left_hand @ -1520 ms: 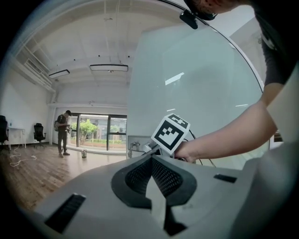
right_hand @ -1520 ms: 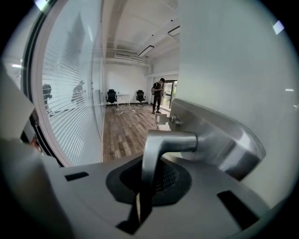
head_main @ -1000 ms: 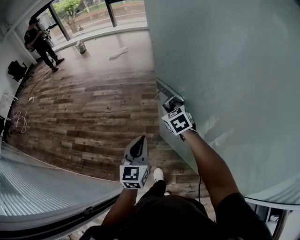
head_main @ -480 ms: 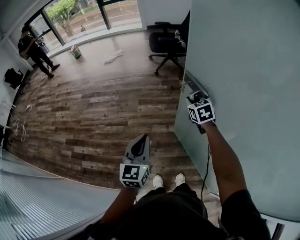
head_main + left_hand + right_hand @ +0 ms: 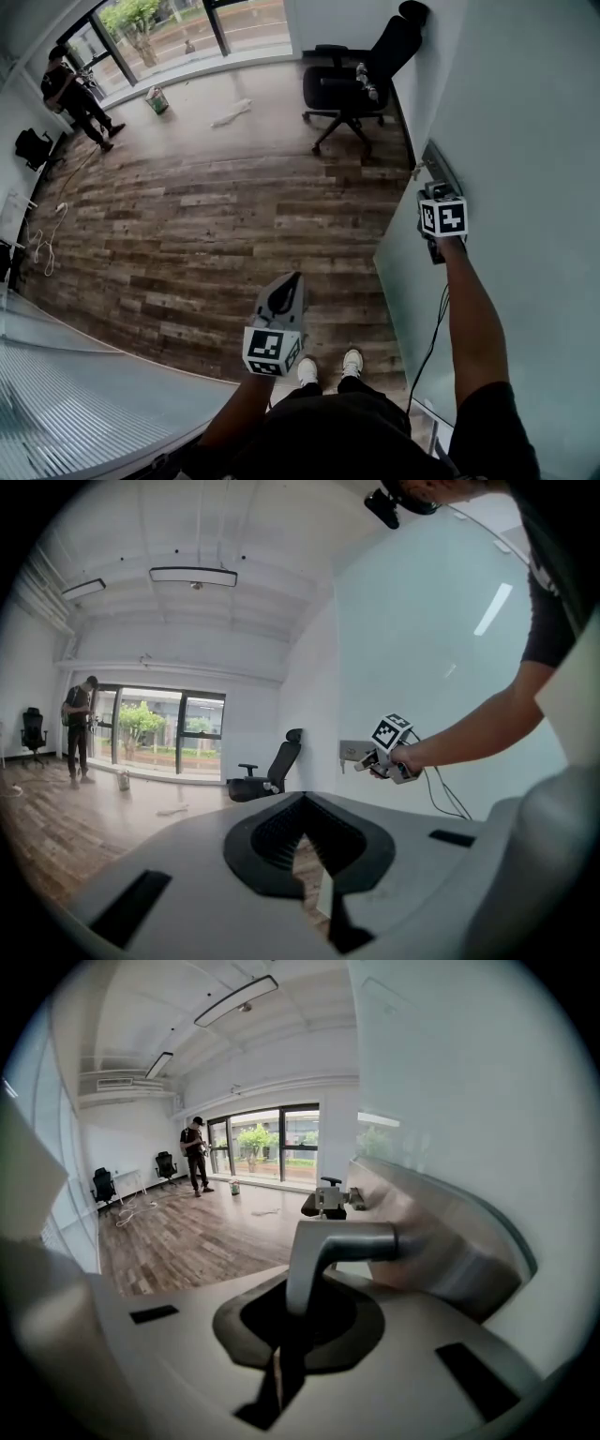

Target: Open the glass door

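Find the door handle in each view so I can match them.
Head view: door handle, right of centre, at the right gripper's tips.
Left gripper view: it sits right of centre, on the glass door.
Right gripper view: it is at centre, between the jaws.
Shared landmark: black office chair.

in the right gripper view the door handle (image 5: pixel 323 1251) drops into the dark recess between the jaws, so its lower end is out of sight; its root against the glass door (image 5: pixel 450 1072) is smeared with blur; in the head view the right tool (image 5: pixel 431 194) hides its own jaws behind its marker cube and covers most of that handle, leaving only the metal plate (image 5: pixel 439 164) above it showing; the door runs off the top, right and bottom edges; the far person (image 5: pixel 75 89) is too small to tell what the hands hold; the pale scrap (image 5: pixel 232 111) on the floor is too small to name; the ribbed pane (image 5: pixel 75 403) is cut by the left and bottom edges
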The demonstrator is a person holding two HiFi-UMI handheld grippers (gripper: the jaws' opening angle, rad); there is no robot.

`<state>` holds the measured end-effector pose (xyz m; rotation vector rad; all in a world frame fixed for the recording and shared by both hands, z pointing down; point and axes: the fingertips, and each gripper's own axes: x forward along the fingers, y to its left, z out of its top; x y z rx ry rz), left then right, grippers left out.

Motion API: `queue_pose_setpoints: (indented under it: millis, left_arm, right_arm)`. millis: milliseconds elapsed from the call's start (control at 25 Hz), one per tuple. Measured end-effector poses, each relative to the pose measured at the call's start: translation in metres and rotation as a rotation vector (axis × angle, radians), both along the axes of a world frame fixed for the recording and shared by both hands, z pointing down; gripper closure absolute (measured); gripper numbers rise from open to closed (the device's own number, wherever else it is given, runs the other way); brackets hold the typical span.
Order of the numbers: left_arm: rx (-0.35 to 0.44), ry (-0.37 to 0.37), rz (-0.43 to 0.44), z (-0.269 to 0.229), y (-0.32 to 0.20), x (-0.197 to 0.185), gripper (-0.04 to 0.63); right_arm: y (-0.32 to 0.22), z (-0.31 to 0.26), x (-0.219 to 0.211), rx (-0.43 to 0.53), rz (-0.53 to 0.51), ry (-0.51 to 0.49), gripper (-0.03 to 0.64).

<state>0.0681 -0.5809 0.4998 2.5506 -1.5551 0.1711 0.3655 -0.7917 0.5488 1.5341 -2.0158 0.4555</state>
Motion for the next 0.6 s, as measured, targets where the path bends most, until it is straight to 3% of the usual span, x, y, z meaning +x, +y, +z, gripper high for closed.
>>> queue_pose_setpoints:
  millis: [360,600]
  left_arm:
    - [-0.041,0.021,-0.003,0.013,-0.012,0.031,0.594]
    - [-0.031,0.01,0.008,0.019,-0.023,0.046,0.594]
  right_arm:
    - [-0.03,0.002,0.106,-0.031,0.125,0.0,0.603]
    - [-0.037,0.007,0.148,-0.029,0.193,0.001,0.603]
